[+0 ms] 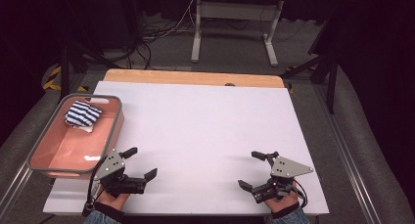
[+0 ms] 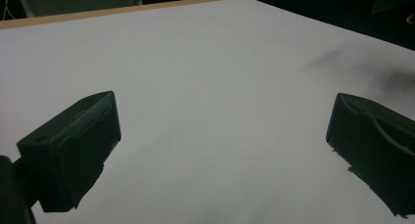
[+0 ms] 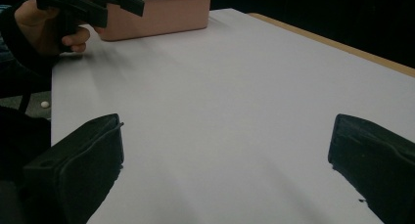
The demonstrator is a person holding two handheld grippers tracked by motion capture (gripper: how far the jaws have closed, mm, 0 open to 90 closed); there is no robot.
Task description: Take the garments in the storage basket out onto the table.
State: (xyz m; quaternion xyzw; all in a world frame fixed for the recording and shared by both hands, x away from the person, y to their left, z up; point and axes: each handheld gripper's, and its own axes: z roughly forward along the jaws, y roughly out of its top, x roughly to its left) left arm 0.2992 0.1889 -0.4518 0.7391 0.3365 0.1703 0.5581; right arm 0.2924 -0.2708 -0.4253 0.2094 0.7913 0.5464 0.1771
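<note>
Both tools sit near your edge of the white-covered counter (image 1: 205, 131) in the high view: your left tool (image 1: 140, 163) beside the near corner of the pink plastic bin with the grey rim (image 1: 115, 121), your right tool (image 1: 254, 169) well apart from it on the other side. Each has its jaws spread wide with nothing between them. A folded blue-and-white striped cloth (image 1: 82, 113) lies inside the bin at its far end, partly over something white. Judging by that, the placing looks done and you are at rest or between steps.

Your left tool view looks along the wide-set jaws of the left tool (image 2: 222, 136) over bare white counter (image 2: 195, 62); nothing lies within reach.

Your right tool view shows the right tool (image 3: 225, 150) equally wide over bare counter (image 3: 235, 77), and farther off the pink bin (image 3: 161, 16) with your other hand (image 3: 46, 31) holding its tool just in front of it.

If more is to go into the bin, your next move calls for bringing a new piece onto the counter first. If the cloth is to come out, reach your left tool over the grey rim and down at the far end, closing on the fold's top.
</note>
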